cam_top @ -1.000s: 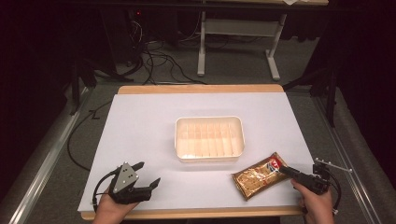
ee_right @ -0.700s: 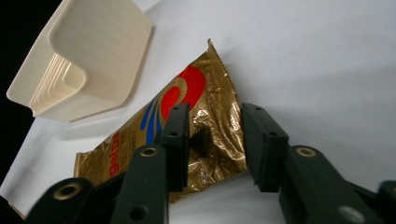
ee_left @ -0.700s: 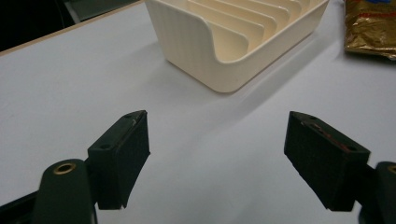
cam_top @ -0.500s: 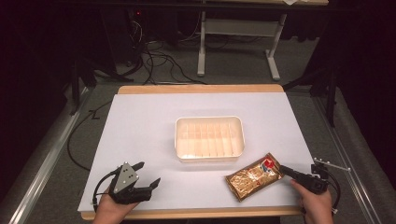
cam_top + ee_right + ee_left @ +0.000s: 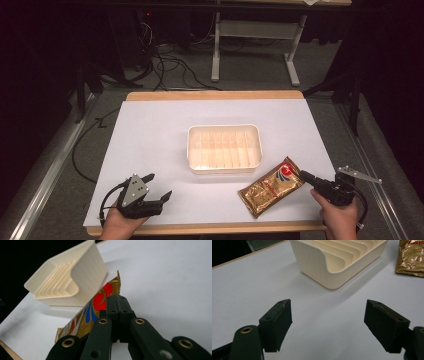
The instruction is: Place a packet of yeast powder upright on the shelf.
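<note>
- right gripper (image 5: pixel 303 175) pinching the gold packet (image 5: pixel 271 185) by its right end, now dragged left, just near-right of the tray (image 5: pixel 224 148).
- left gripper (image 5: pixel 157 187) spread, near-left, holding nothing.
- probably heading for the tray.

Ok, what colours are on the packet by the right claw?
The packet is gold with a red and blue swirl, clearest in the right gripper view.

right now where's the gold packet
In the high view the gold packet lies on the table's front right, just in front of the tray's right corner, with the right gripper at its right end.
</note>
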The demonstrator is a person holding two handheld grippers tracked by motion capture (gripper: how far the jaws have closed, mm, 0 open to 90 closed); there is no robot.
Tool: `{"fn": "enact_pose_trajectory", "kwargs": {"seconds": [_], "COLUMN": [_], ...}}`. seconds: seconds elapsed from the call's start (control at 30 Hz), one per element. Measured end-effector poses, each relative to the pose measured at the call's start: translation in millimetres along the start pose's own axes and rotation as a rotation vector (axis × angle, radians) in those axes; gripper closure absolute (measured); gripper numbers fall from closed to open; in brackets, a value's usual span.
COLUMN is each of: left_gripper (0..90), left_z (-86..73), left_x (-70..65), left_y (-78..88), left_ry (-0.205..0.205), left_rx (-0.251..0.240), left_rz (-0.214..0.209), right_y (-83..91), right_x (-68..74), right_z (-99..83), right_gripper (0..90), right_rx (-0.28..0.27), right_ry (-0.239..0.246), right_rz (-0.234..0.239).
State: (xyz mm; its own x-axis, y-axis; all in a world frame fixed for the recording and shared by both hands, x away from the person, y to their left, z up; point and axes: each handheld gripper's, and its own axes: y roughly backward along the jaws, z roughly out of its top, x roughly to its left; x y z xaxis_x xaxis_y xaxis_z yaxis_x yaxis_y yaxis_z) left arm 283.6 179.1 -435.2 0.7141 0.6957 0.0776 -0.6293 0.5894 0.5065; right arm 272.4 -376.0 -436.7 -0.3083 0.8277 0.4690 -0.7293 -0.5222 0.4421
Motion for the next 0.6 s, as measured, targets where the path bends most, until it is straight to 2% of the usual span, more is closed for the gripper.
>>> {"fn": "enact_pose_trajectory", "kwargs": {"seconds": [0.1, 0.13, 0.17, 0.23, 0.27, 0.33, 0.4, 0.5, 0.53, 0.6], "left_gripper": [22.7, 22.7, 22.7, 22.7, 22.7, 22.7, 22.7, 22.7, 22.7, 22.7], "left_z": [0.1, 0.1, 0.1, 0.2, 0.1, 0.0, -0.1, -0.1, -0.2, -0.4], "left_x": [-0.6, -0.6, -0.9, -1.3, -1.2, -1.2, -1.1, -1.1, -1.3, -1.7], "left_y": [-0.4, -0.4, -0.6, -1.0, -1.4, -1.7, -2.2, -2.5, -2.5, -2.3], "left_ry": [-0.003, -0.003, -0.004, -0.005, -0.006, -0.005, -0.003, -0.004, -0.005, -0.003], "left_rx": [0.000, 0.000, 0.001, 0.002, 0.004, 0.004, 0.005, 0.005, 0.007, 0.006], "left_rz": [-0.001, -0.001, -0.002, -0.003, -0.003, -0.003, -0.005, -0.005, -0.004, -0.004], "right_y": [3.2, 3.2, 6.0, 7.0, 10.0, 11.6, 17.0, 20.8, 25.1, 27.4], "right_x": [10.1, 10.1, 16.6, 18.8, 25.6, 27.9, 36.8, 42.9, 52.2, 59.0], "right_z": [3.9, 3.9, 6.9, 8.3, 12.9, 14.4, 20.6, 24.5, 29.3, 33.0], "right_gripper": [90.0, 90.0, 90.0, 90.0, 90.0, 90.0, 90.0, 90.0, 90.0, 90.0], "right_rx": [-0.028, -0.028, -0.047, -0.056, -0.074, -0.081, -0.120, -0.151, -0.179, -0.202], "right_ry": [0.041, 0.041, 0.059, 0.072, 0.113, 0.117, 0.154, 0.166, 0.202, 0.225], "right_rz": [0.004, 0.004, 0.007, 0.003, -0.009, -0.007, -0.006, 0.005, 0.004, 0.011]}}
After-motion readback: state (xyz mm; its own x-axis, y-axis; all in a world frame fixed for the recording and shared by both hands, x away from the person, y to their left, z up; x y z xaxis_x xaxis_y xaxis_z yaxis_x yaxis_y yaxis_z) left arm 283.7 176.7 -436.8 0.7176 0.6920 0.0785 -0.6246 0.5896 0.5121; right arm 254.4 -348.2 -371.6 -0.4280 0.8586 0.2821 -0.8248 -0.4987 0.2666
